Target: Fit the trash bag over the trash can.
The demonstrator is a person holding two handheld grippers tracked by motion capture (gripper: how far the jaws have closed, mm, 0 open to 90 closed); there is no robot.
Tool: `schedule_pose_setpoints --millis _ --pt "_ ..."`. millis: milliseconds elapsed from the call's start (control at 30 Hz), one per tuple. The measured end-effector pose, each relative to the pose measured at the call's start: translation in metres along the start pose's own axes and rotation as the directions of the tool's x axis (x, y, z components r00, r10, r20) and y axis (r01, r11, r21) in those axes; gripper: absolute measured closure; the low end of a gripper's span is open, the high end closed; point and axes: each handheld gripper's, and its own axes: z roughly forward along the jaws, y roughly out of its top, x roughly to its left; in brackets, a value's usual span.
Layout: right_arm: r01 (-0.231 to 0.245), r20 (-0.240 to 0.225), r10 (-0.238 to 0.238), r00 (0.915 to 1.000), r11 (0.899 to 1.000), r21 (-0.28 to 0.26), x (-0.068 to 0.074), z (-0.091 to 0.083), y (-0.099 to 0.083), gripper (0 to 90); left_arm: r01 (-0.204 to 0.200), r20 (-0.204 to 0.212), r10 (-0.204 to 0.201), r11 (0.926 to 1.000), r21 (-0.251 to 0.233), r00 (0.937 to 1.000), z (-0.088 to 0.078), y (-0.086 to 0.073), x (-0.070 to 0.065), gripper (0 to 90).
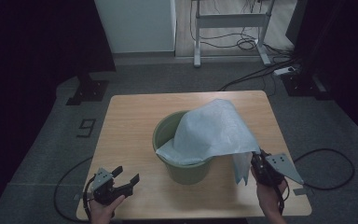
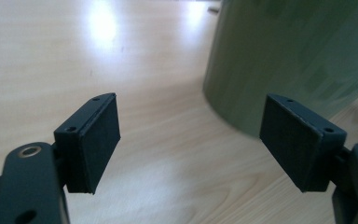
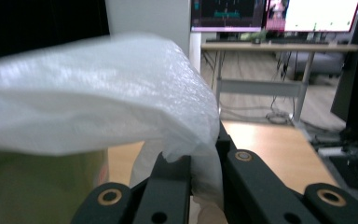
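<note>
Right gripper view: bag (image 3: 98, 93) between tool (image 3: 204, 172) jaws

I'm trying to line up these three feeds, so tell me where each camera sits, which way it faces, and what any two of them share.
High view: fixed above the person's side, looking forward and down on the wooden table; both hands and tools enter from the bottom.
Left gripper view: rides the left tool, looking low across the table past its open jaws at the green bucket.
Right gripper view: rides the right tool, looking level along jaws shut on the white plastic bag.
Shared: all three show the bucket; the high and right gripper views show the bag.
</note>
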Motion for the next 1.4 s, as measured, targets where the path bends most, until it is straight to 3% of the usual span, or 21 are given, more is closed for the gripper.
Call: schedule_pose_setpoints --millis 167,333,600,833,1033,1200,1400 --pt "0.006 -0.016 -0.007 0.9999 0.998 -0.060 0.000 -0.002 0.026 88.9 -0.009 0.014 0.010 0.9985 -0.054 0.9999 -0.010 0.018 -0.012 20.1" --pt "0.012 -0.043 -0.016 0.9989 0.995 -0.101 0.008 -0.004 0.046 88.9 -0.050 0.011 0.051 0.9953 -0.083 0.9986 -0.016 0.034 -0.028 20.3" --pt "0.037 -0.135 -0.056 0.9892 0.990 -0.138 0.037 0.002 0.072 88.9 -0.080 0.017 0.083 0.9915 -0.102 0.9964 -0.017 0.049 -0.039 20.7" --pt "0.115 -0.219 -0.133 0.9667 0.989 -0.094 0.072 0.013 0.069 88.9 -0.093 0.023 0.096 0.9903 -0.104 0.9952 -0.017 0.051 -0.045 21.2" --pt "0.169 -0.260 -0.173 0.9500 0.985 -0.039 0.090 0.021 0.060 88.8 -0.102 0.033 0.106 0.9891 -0.107 0.9938 -0.016 0.053 -0.049 21.4" --pt "0.197 -0.289 -0.190 0.9383 0.980 -0.005 0.099 0.025 0.053 88.6 -0.111 0.039 0.116 0.9878 -0.109 0.9925 -0.013 0.057 -0.056 21.4" --pt "0.200 -0.298 -0.191 0.9353 0.980 0.000 0.102 0.026 0.052 88.5 -0.109 0.016 0.112 0.9826 -0.150 0.9935 -0.009 0.065 -0.067 20.9"
